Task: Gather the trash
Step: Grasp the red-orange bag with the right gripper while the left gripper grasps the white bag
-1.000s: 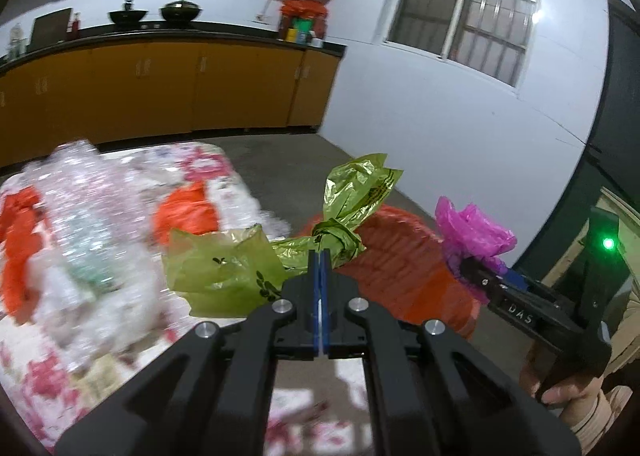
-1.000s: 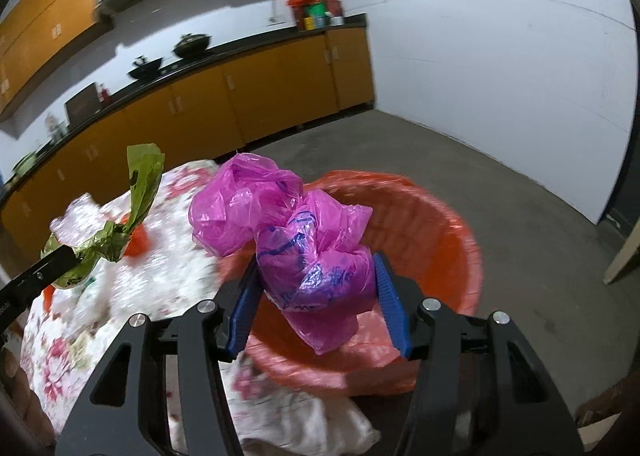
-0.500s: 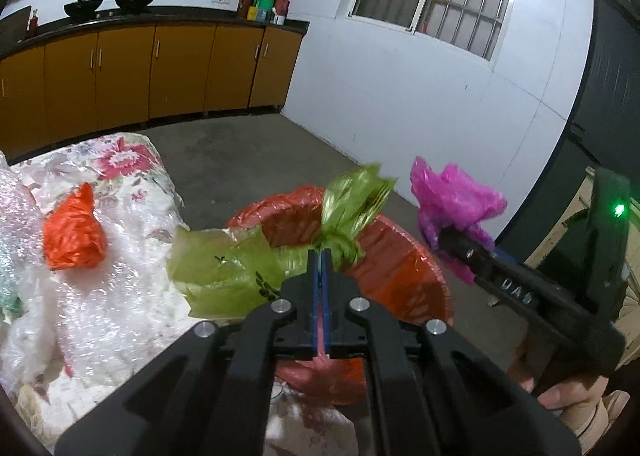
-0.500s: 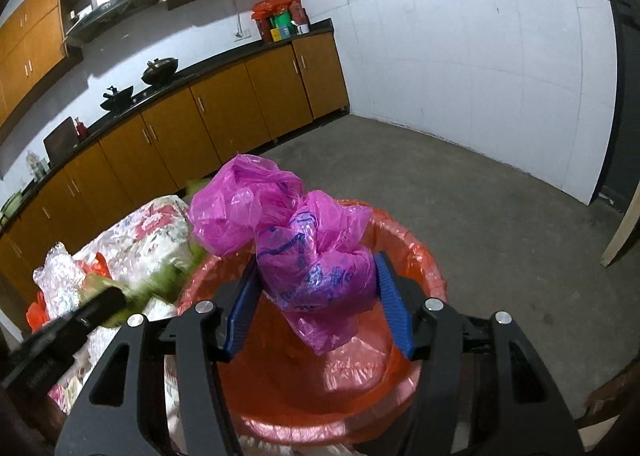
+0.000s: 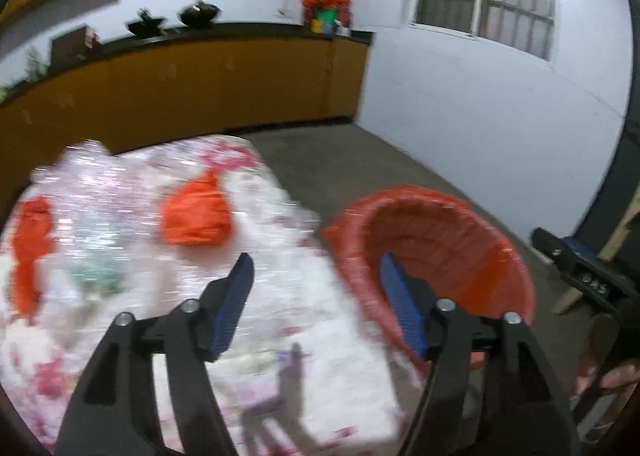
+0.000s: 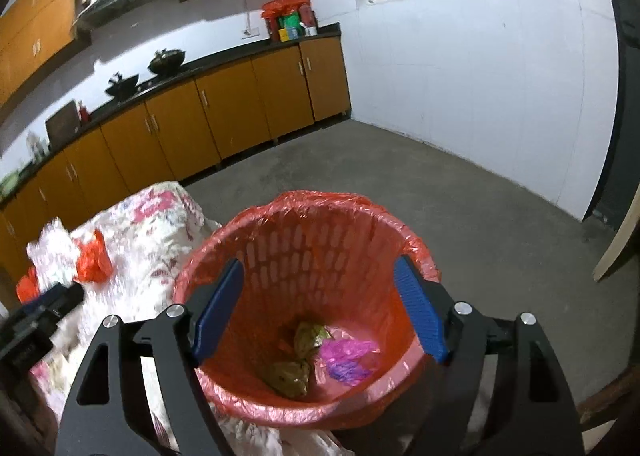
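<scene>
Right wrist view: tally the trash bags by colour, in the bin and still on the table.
Green, in the bin: 2 (one, another)
Pink/purple, in the bin: 1
Orange, on the table: 2 (one, another partly hidden at the edge)
Total: 5
Clear plastic wrap is also on the table, too blurred to count.

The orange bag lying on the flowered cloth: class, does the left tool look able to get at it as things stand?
Probably yes. The orange bag lies uncovered on top of the flowered cloth, ahead of the left tool, whose jaws are opening with nothing between them. Only clear wrapping lies beside it.
</scene>
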`<state>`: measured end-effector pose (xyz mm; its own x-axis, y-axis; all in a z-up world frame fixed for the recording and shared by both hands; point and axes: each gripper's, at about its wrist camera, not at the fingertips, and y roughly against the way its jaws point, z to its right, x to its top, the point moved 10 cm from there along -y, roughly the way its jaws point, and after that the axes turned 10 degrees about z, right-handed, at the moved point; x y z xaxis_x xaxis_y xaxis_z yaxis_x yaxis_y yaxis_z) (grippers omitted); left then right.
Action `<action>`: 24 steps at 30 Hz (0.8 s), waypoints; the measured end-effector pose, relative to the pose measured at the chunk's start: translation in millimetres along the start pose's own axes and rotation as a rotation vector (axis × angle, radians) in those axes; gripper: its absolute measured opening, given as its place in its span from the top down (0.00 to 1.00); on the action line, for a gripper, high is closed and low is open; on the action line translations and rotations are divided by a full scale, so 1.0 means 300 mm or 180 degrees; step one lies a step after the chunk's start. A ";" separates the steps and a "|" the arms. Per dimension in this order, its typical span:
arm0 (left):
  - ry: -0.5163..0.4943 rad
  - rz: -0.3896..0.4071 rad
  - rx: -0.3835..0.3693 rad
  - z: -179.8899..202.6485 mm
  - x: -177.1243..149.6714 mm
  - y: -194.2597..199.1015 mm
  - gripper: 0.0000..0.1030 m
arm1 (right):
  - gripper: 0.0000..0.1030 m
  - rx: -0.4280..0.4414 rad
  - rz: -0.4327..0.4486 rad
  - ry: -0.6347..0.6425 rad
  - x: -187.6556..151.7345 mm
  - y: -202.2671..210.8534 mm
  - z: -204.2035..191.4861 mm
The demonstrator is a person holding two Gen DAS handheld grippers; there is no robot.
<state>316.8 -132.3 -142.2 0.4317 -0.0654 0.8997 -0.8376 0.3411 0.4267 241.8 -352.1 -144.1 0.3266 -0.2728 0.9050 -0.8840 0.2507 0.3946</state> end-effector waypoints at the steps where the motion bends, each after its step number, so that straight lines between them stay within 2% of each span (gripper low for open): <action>1: -0.0026 0.0023 0.0091 -0.033 -0.003 0.021 0.32 | 0.25 0.0005 0.0015 0.0049 0.001 0.005 -0.017; 8: -0.0021 0.0087 0.0640 -0.288 -0.039 0.153 0.24 | 0.25 0.0254 0.0058 0.0230 0.001 0.038 -0.183; 11: 0.0066 0.0103 0.0838 -0.408 -0.059 0.213 0.24 | 0.25 0.0403 0.0012 0.0288 -0.019 0.040 -0.272; 12: 0.0101 0.0111 0.0889 -0.442 -0.065 0.231 0.24 | 0.25 0.0516 -0.0032 0.0329 -0.032 0.038 -0.343; 14: 0.0184 0.0124 0.1029 -0.533 -0.076 0.265 0.24 | 0.25 0.0579 -0.0058 0.0354 -0.041 0.036 -0.381; 18: 0.0314 0.0094 0.1208 -0.670 -0.099 0.299 0.24 | 0.26 0.0825 -0.0153 0.0477 -0.084 0.027 -0.538; 24: 0.0516 0.0064 0.1223 -0.757 -0.110 0.298 0.24 | 0.35 0.1060 -0.0302 0.0657 -0.150 -0.006 -0.717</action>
<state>303.8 113.4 -154.7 0.4353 0.0967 0.8951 -0.8972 -0.0360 0.4402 300.6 -140.3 -151.4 0.4424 -0.0795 0.8933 -0.8956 -0.0906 0.4355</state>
